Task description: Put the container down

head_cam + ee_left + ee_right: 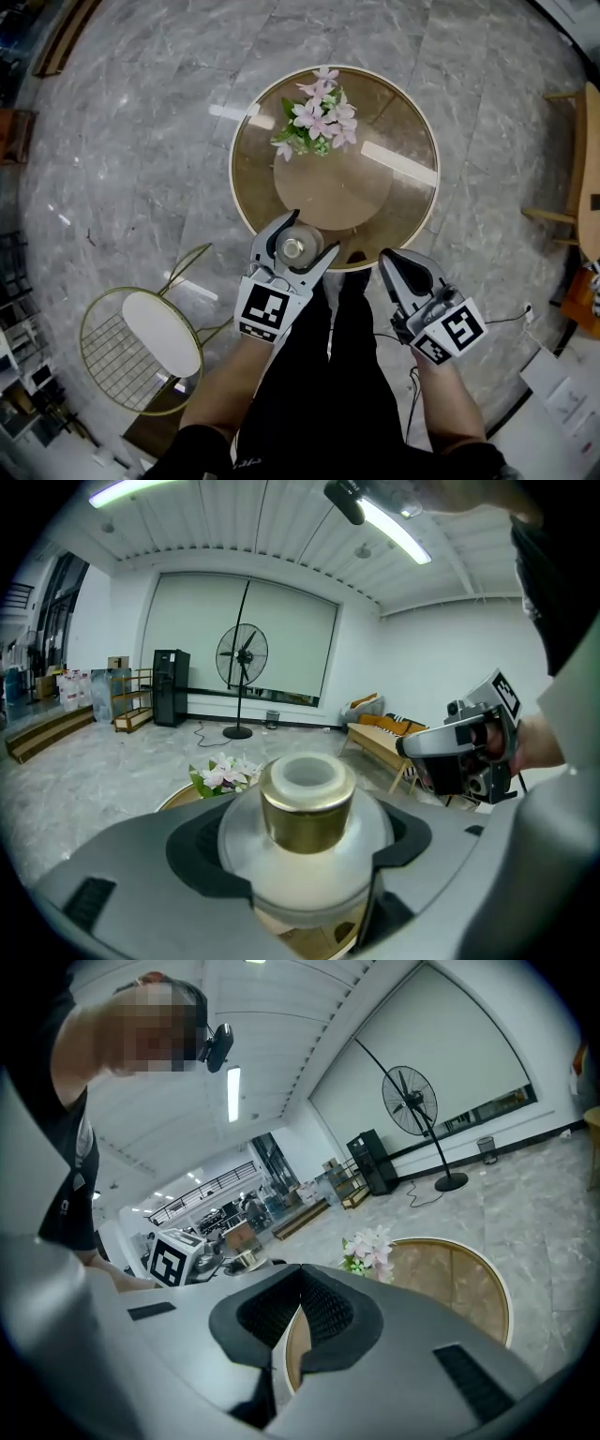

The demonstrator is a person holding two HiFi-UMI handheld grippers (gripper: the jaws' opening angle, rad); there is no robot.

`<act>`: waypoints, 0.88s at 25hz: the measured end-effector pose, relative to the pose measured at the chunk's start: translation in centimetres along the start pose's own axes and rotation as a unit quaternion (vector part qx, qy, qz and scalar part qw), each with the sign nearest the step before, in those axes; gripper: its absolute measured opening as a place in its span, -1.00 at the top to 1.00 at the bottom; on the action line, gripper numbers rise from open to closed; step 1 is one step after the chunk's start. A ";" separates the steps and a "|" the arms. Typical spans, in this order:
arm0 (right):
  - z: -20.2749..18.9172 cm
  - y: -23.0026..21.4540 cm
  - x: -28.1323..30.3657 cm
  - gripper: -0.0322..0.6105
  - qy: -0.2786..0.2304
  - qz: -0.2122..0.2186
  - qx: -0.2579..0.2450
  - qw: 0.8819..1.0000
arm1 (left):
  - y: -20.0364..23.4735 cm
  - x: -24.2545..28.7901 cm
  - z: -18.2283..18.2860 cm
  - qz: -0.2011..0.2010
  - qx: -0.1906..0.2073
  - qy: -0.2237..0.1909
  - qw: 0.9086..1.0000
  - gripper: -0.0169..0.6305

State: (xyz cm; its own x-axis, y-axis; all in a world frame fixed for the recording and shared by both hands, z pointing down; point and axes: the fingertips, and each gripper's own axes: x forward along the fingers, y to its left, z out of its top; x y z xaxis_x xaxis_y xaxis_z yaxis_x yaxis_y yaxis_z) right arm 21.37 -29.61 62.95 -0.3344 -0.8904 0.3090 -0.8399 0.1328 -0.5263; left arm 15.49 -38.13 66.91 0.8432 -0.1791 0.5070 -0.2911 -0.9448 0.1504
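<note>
The left gripper [309,236] clamps the container [293,247] by its round body. It stands upright, long axis vertical, gold neck up, over the near rim of the table [398,127]. The right gripper [386,259] is closed on nothing.

The container's [309,860] base is hidden between the left tool's [312,234] jaws, which also cover the tabletop's [403,122] near edge. Whatever holds the flowers [317,117] lies unseen beneath them. The head view's right edge cuts off a wooden frame [579,178].
</note>
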 end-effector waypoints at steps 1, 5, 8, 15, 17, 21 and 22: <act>-0.7 -0.7 0.3 0.85 0.002 0.001 0.001 1.000 | 0.1 0.9 -0.6 -0.001 0.001 0.001 1.000 -0.13; -3.0 -2.4 1.2 0.85 0.005 0.002 0.009 1.000 | 0.6 3.6 -2.9 -0.004 0.010 0.009 1.000 -0.13; -5.0 -3.3 1.4 0.85 0.012 0.003 0.014 1.000 | 0.7 5.0 -5.0 -0.005 0.012 0.018 1.000 -0.13; -9.4 -5.7 2.3 0.85 0.024 0.005 0.015 1.000 | 1.0 9.5 -10.1 -0.016 0.004 0.039 0.999 -0.13; -10.5 -6.7 2.5 0.85 0.029 0.004 0.010 1.000 | 0.9 10.7 -11.2 -0.018 -0.003 0.043 0.999 -0.13; -12.4 -9.3 3.1 0.85 0.038 -0.008 0.005 0.999 | 0.4 12.8 -12.8 -0.026 0.003 0.051 0.998 -0.13; -12.7 -9.8 3.2 0.85 0.038 -0.010 0.006 0.999 | 0.4 13.3 -13.1 -0.027 0.006 0.052 0.998 -0.13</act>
State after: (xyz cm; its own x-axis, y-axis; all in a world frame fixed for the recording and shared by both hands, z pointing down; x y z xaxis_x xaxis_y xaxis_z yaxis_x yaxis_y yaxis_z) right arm 23.14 -28.21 79.19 -0.3498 -0.8566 0.3793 -0.8417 0.1096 -0.5288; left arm 20.64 -37.26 84.79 0.8057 -0.0981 0.5842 -0.2400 -0.9557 0.1705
